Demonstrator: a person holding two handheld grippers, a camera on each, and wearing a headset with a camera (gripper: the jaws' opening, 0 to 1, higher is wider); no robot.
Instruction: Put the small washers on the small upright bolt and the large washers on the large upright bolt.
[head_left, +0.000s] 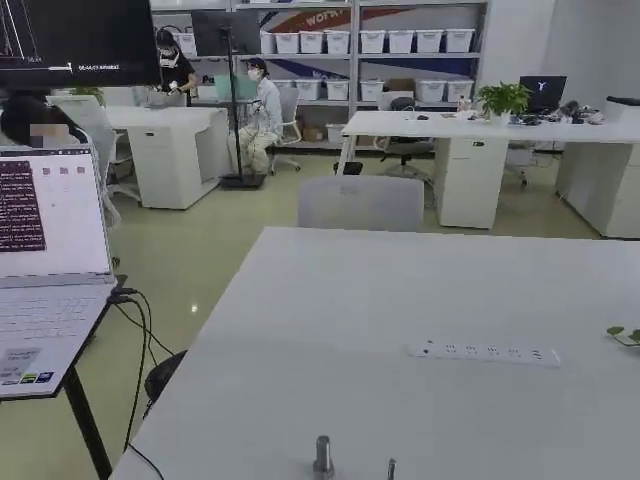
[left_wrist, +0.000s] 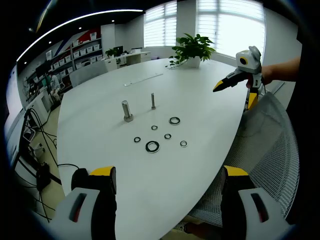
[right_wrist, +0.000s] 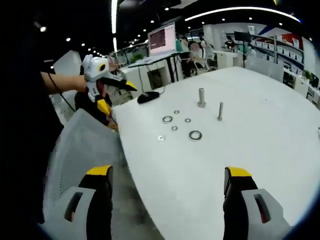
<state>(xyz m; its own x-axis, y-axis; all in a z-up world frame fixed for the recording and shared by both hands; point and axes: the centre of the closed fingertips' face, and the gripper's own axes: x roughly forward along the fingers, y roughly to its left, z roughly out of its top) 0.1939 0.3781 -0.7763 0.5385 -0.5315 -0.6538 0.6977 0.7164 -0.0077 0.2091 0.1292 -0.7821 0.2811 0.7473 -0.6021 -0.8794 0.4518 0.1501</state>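
Observation:
On the white table (left_wrist: 200, 100) stand a thick upright bolt (left_wrist: 126, 110) and a thin upright bolt (left_wrist: 153, 101). In front of them lie two large washers (left_wrist: 174, 120) (left_wrist: 152, 146) and several small washers (left_wrist: 167, 136). My left gripper (left_wrist: 167, 200) is open and empty, well short of them, off the table's edge. My right gripper (right_wrist: 167, 197) is also open and empty, facing the thick bolt (right_wrist: 201, 97), the thin bolt (right_wrist: 220, 111) and the washers (right_wrist: 195, 135) from the other side. The head view catches both bolts (head_left: 323, 455) (head_left: 391, 468) at its bottom edge.
A grey mesh chair back (right_wrist: 85, 145) stands at the table's near edge between the grippers. A white power strip (head_left: 485, 352) lies farther back on the table and a potted plant (left_wrist: 191, 48) at its far end. A laptop (head_left: 50, 260) sits on a stand to the left.

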